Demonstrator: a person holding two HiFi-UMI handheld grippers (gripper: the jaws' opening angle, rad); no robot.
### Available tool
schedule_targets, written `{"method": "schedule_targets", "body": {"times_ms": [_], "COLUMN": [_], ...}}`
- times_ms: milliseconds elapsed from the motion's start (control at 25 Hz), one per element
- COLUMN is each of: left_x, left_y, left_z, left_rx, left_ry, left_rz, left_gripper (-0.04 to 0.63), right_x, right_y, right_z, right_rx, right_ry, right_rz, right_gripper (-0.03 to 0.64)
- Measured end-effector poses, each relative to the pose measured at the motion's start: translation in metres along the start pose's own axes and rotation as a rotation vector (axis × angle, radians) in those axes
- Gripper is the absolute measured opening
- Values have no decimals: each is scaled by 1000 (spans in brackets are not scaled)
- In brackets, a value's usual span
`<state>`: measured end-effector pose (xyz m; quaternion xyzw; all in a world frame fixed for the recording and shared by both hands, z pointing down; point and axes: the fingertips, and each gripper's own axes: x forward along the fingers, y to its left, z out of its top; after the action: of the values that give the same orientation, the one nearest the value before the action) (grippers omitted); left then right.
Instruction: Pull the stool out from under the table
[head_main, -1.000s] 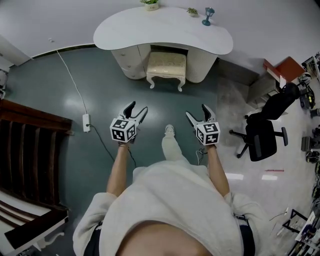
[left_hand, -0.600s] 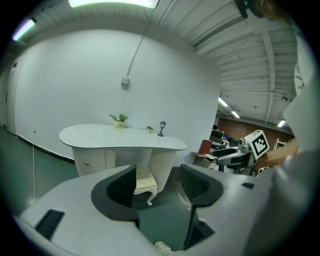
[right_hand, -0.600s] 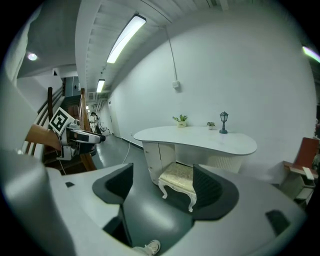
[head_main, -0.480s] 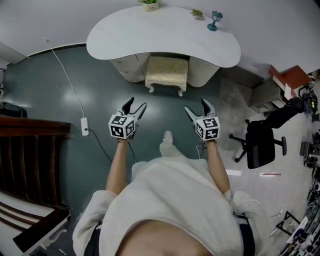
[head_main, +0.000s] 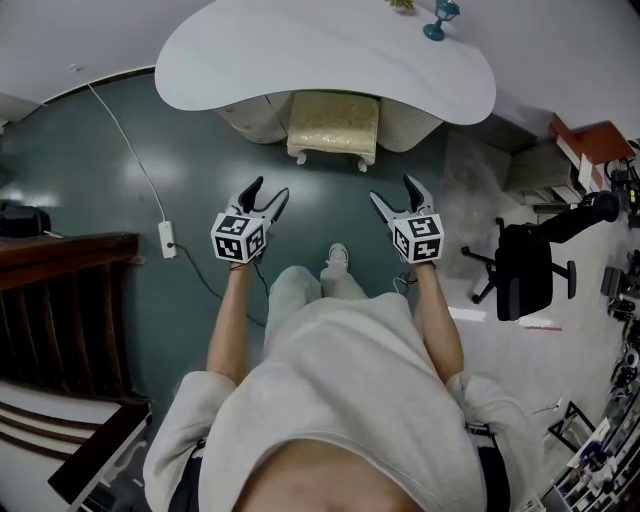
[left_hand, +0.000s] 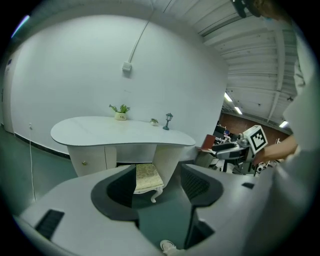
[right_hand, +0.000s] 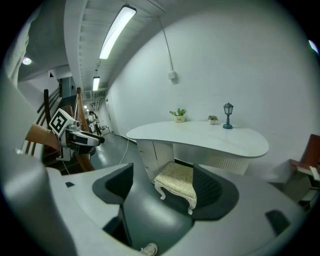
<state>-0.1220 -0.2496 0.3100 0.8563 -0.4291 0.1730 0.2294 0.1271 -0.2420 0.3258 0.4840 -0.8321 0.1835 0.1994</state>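
Note:
A cream cushioned stool (head_main: 333, 126) with white carved legs stands partly under the white kidney-shaped table (head_main: 330, 60). Its front half sticks out toward me. The left gripper (head_main: 266, 194) hangs open in the air, short of the stool and to its left. Level with it, the right gripper (head_main: 396, 194) is open too, short of the stool and to its right. Nothing is between either pair of jaws. In the left gripper view the stool (left_hand: 148, 179) shows far off between the jaws, and likewise the stool (right_hand: 177, 181) in the right gripper view.
A white cable runs to a power strip (head_main: 166, 240) on the green floor at the left. A dark wooden frame (head_main: 60, 310) stands at the far left. A black office chair (head_main: 528, 270) is at the right. A small lamp (head_main: 440, 18) stands on the table top.
Both grippers and the person have moved forward toward the table; the stool and table now lie closer and higher in the head view. The jaws look equally wide throughout.

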Motion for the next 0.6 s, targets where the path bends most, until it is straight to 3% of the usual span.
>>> {"method": "schedule_targets", "body": {"times_ms": [320, 600], "left_x": [31, 74], "left_y": [41, 91], "left_z": [-33, -66], "left_rx": [8, 63], "left_ry": [86, 166], "left_rz": [-62, -100], "left_gripper": [265, 265], "right_x": [37, 80], "right_y": [-5, -20], "right_z": [-28, -57], "right_rx": [65, 120], "right_ry": [42, 69], "right_rz": [-76, -164], "right_gripper": [354, 351]}}
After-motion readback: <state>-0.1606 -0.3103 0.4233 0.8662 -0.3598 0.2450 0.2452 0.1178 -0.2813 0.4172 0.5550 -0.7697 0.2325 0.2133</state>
